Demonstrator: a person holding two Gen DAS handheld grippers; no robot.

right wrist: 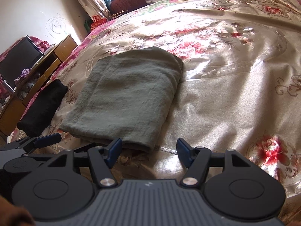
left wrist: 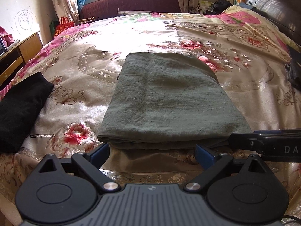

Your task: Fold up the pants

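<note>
- Nearest, the left gripper (left wrist: pixel 152 153) is held wide open with nothing between its blue pads, just short of the near folded edge of the pants (left wrist: pixel 165 98).
- Likewise, the right gripper (right wrist: pixel 149 153) is spread open and empty, level with the near right corner of the pants (right wrist: pixel 126 94).
- Farther out, the olive pants are seen lying as a compact layered rectangle on the floral bedspread (left wrist: pixel 235 101), with a black folded garment (left wrist: pixel 20 105) to the left, apart from them.
- Folding is judged to be nearly complete; either a last half-fold or a release is in hand.
- If another fold is wanted, the near edge must be pinched at both corners and carried evenly to the far edge.
</note>
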